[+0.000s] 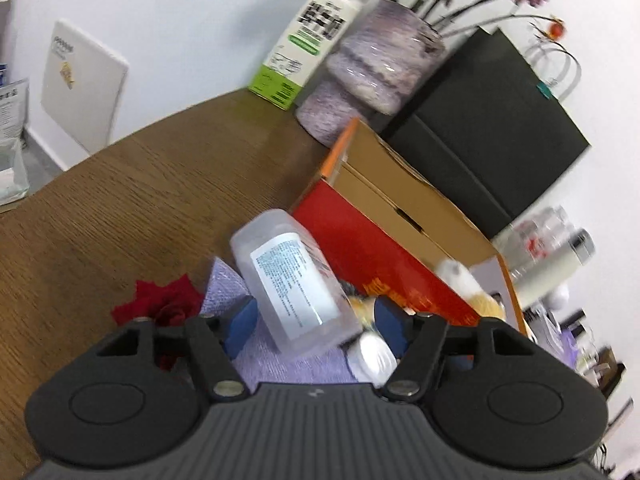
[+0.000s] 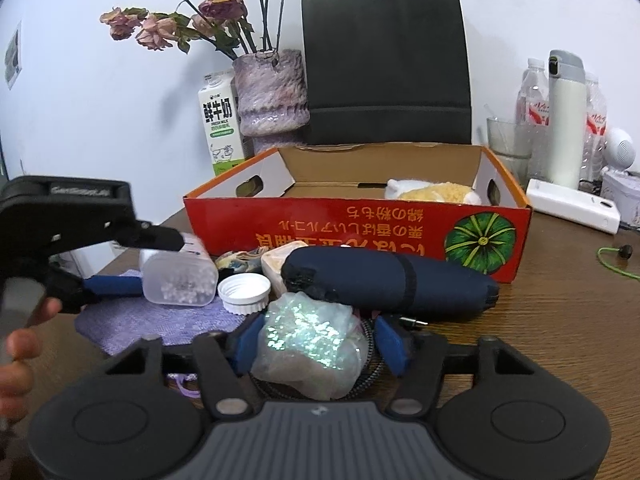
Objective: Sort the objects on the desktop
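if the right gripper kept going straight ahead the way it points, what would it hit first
The right gripper already brackets a shiny iridescent bag. Straight beyond it lies the dark blue pouch, probably the next contact, with the red box behind.

Setting: a home or small-office desk against a plain white wall. Evidence: a wood-grain table [image 2: 560, 300] carrying a vase [image 2: 272, 96] of dried roses, a milk carton [image 2: 220, 124], a black paper bag [image 2: 386, 68], a thermos [image 2: 566, 120], water bottles [image 2: 534, 92], a glass [image 2: 506, 136] and a fruit box [image 2: 360, 228] used for storage.
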Motion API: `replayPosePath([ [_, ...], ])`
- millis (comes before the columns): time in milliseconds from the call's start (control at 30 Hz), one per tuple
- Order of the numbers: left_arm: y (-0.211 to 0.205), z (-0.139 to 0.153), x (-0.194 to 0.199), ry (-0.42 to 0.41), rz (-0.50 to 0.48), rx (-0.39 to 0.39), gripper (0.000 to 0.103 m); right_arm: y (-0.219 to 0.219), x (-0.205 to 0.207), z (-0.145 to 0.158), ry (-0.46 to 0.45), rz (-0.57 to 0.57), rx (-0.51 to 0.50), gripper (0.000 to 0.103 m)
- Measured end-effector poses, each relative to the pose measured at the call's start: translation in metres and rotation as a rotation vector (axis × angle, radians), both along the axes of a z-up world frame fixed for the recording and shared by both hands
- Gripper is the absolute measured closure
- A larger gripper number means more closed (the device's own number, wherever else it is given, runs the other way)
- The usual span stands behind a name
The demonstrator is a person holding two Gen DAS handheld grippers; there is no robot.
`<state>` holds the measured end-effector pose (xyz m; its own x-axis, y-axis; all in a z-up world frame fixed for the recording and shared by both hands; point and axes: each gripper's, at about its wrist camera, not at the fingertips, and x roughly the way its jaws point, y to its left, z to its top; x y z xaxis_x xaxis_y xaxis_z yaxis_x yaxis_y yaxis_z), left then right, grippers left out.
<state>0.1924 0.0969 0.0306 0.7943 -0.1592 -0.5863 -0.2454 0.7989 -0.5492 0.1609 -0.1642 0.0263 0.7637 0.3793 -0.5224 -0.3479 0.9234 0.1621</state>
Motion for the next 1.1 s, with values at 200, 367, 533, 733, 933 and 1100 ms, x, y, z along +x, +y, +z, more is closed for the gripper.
replayPosePath([
  [200, 0.002, -0.007, 0.004, 0.014, 0.017, 0.013, 0.049, -0.004, -0.001, 0.002, 0.002, -0.003, 0.022, 0.061],
  [367, 0.004, -0.006, -0.002, -0.006, -0.001, 0.020, 0.053, -0.009, -0.009, 0.010, -0.033, -0.008, 0.047, 0.063],
  [533, 0.001, 0.002, -0.015, -0.037, -0.022, 0.046, 0.057, -0.013, -0.019, 0.021, -0.084, -0.017, 0.068, 0.064],
  [733, -0.009, 0.014, -0.034, -0.097, -0.052, 0.096, 0.059, -0.018, -0.028, 0.032, -0.147, -0.039, 0.078, 0.065],
  [933, -0.017, 0.016, -0.050, -0.103, -0.069, 0.108, 0.059, -0.026, -0.032, 0.036, -0.167, -0.067, 0.097, 0.065],
  [1100, -0.018, 0.005, -0.052, -0.043, -0.083, 0.093, 0.057, -0.034, -0.031, 0.038, -0.171, -0.089, 0.114, 0.064],
])
